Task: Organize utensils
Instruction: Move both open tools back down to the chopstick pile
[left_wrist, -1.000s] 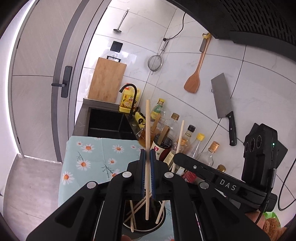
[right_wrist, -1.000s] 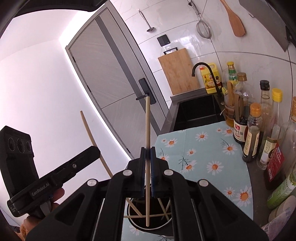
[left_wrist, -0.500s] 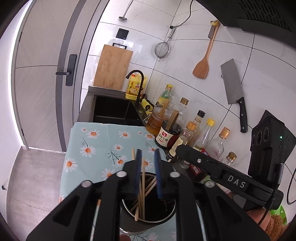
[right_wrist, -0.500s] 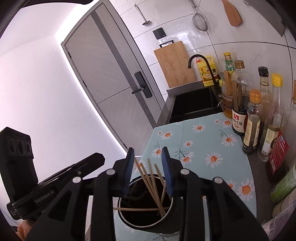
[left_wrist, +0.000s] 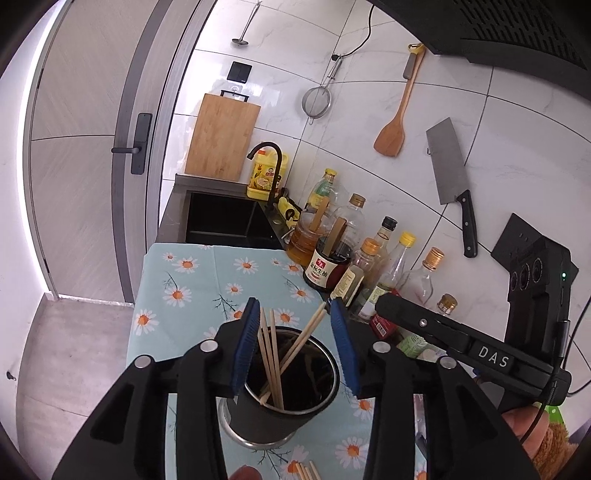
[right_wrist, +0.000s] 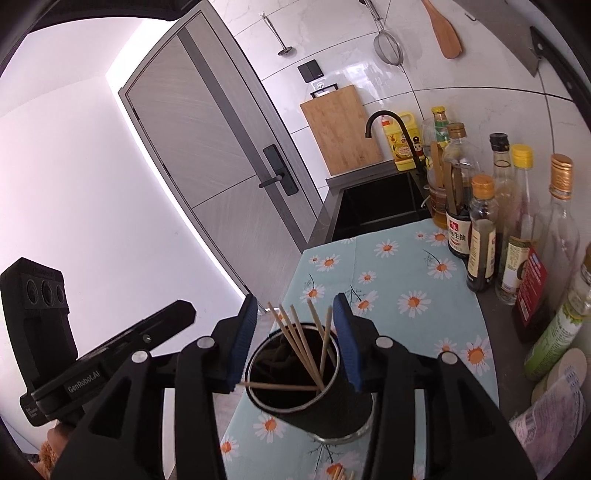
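Note:
A dark metal utensil cup (left_wrist: 258, 413) (right_wrist: 332, 410) stands on the daisy-print cloth (left_wrist: 199, 284) (right_wrist: 402, 280). Several wooden chopsticks (left_wrist: 271, 354) (right_wrist: 301, 343) stand in it, and one lies across its rim in the right wrist view. My left gripper (left_wrist: 295, 343) is open and empty just above the cup. My right gripper (right_wrist: 297, 339) is open and empty above the cup too. More chopstick ends (left_wrist: 304, 470) lie on the cloth at the near edge. The right gripper's body (left_wrist: 476, 350) shows in the left wrist view, the left one's body (right_wrist: 85, 369) in the right wrist view.
Several sauce and oil bottles (left_wrist: 354, 258) (right_wrist: 513, 221) crowd the counter by the tiled wall. A black sink (left_wrist: 225, 221) (right_wrist: 380, 206) with a faucet lies beyond the cloth. A cleaver (left_wrist: 450, 173), spatula, strainer and cutting board (left_wrist: 221, 136) hang on the wall. A door is at left.
Both grippers were each shut on a chopstick held upright over the cup. Both have opened wide, and the chopsticks have dropped into the cup.

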